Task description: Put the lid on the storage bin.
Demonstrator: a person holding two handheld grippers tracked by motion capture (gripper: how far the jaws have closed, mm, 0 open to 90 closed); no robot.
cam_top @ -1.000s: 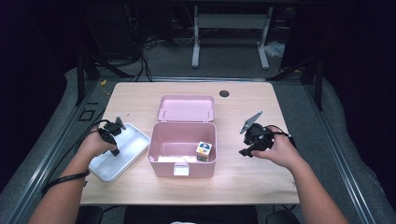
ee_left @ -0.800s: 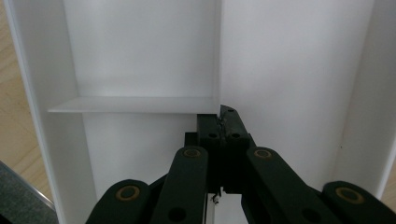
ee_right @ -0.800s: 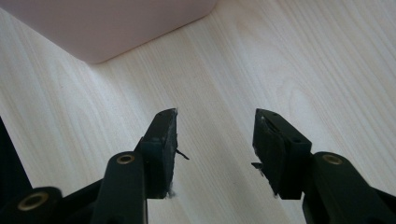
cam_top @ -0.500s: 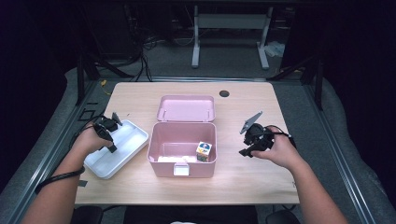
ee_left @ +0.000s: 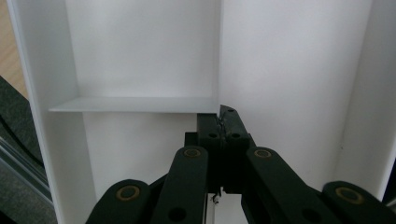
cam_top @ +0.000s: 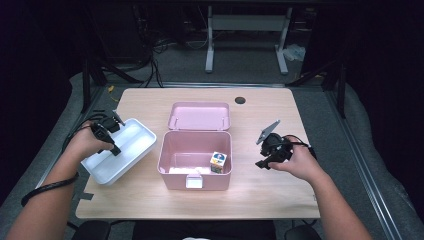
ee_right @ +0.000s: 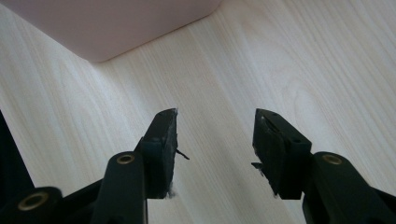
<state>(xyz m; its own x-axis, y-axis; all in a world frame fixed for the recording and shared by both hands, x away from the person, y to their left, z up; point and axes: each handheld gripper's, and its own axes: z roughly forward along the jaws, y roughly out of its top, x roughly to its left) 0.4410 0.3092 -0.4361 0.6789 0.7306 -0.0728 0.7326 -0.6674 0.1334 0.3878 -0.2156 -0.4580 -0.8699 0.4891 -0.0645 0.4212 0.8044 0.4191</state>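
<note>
Near edge of table (cam_top: 150,210) bare. Pink box (cam_top: 196,159) sits centre, lid (cam_top: 199,116) thrown back on its far side; a small printed cube (cam_top: 218,162) rests in its near-right corner.

Left gripper (cam_top: 106,136), jaws pressed together, pinches an inner wall of the white tray (cam_top: 117,170); tray hangs tilted at the table's left edge, its long axis running near-left to far-right, its far-right corner just beside the box.

Right gripper (ee_right: 215,140), jaws spread and empty, hovers over bare wood right of the box.

Judgement: the box lies right of the tray, so any carry goes rightward; the left hand is nearer. Open room: far-left table.
</note>
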